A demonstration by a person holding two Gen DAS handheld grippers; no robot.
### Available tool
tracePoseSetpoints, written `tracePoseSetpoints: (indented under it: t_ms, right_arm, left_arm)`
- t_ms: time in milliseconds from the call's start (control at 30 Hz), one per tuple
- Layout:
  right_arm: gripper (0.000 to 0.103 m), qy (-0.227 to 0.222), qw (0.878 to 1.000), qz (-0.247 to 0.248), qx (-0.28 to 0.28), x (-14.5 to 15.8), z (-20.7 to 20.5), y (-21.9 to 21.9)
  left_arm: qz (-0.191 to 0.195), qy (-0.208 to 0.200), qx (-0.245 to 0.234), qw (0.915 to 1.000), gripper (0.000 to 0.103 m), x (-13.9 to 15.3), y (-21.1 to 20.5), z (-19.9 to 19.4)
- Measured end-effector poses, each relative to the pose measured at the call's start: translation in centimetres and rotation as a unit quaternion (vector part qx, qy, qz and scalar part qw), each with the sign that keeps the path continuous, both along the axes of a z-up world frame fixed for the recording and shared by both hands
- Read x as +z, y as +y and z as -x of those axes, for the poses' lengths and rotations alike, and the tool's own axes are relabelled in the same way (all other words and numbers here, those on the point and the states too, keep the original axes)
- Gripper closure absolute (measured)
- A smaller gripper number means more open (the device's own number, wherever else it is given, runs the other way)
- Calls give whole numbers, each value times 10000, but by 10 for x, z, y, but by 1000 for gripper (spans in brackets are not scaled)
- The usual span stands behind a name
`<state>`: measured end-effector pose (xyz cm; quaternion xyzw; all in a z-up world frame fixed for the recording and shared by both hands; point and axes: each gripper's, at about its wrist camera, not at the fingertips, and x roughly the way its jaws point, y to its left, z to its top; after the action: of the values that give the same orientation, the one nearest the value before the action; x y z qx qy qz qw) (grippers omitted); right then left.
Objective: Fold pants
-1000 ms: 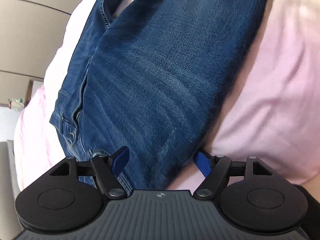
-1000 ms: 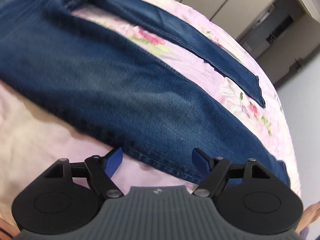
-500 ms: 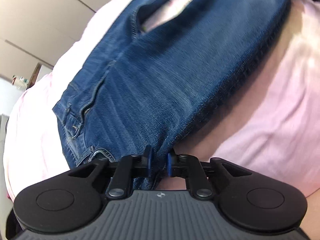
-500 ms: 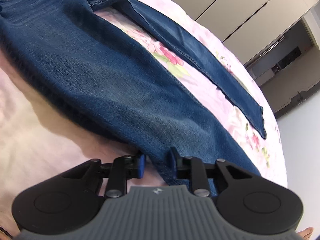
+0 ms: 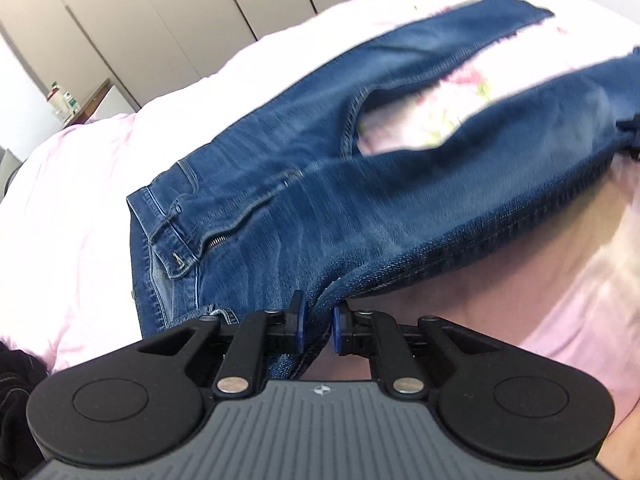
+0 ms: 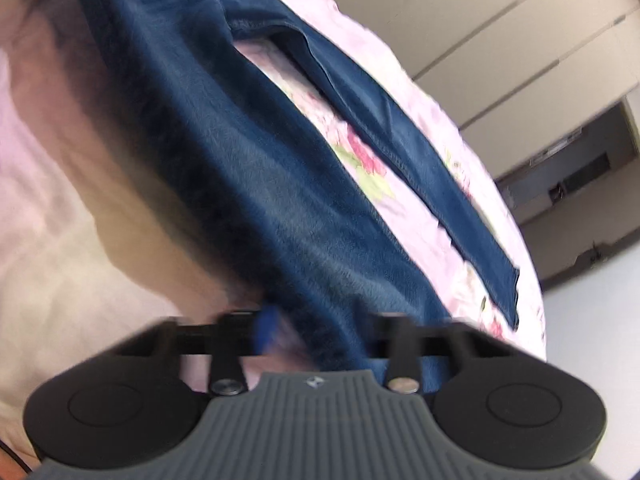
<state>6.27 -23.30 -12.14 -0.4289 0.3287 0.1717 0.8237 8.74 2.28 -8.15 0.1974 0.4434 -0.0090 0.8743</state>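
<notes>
Blue jeans (image 5: 360, 208) lie on a pink bedsheet (image 5: 80, 220), waistband and zipper at the left and the legs running off to the right. My left gripper (image 5: 318, 328) is shut on the near side seam by the hip, and that edge hangs lifted over its shadow. In the right wrist view, which is blurred, the near leg of the jeans (image 6: 260, 160) runs from the top left down into my right gripper (image 6: 320, 332). Its jaws are closing with a bunch of denim pinched between the pads. The far leg lies flat on the sheet.
The flowered pink sheet (image 6: 48, 220) spreads out on every side of the jeans. Beige wardrobe doors (image 5: 140, 20) stand behind the bed, and a dark doorway (image 6: 568, 184) shows at the right. A dark cloth (image 5: 16, 380) lies at the lower left edge.
Both grippers went from wide open to shut on the near edge of the jeans. The left one then rose and rolled, lifting the hip edge; the right one shifted sideways and rolled.
</notes>
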Motion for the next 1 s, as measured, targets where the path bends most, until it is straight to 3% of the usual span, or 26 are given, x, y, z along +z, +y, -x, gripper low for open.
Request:
tracePoseSetpoints:
  t_ms: [233, 433, 567, 800, 900, 1000]
  right_arm:
    - [93, -338, 9978, -523, -214, 46, -35, -1]
    - [96, -647, 9954, -663, -259, 69, -92, 15]
    - [97, -538, 9952, -747, -328, 62, -143, 28]
    - [97, 123, 9964, -715, -437, 14, -208, 48]
    - [96, 314, 9957, -753, -440, 0, -218, 51]
    - [86, 406, 9935, -951, -477, 5, -222, 49]
  left_arm:
    - [569, -192, 214, 9980, 91, 26, 22, -27]
    - [518, -221, 260, 9981, 93, 39, 29, -76]
    - [588, 39, 260, 9979, 93, 24, 41, -120]
    - [557, 622, 250, 9962, 92, -24, 52, -175]
    - [735, 576, 204, 9954, 84, -30, 61, -173]
    - [1113, 479, 239, 9923, 59, -19, 78, -160]
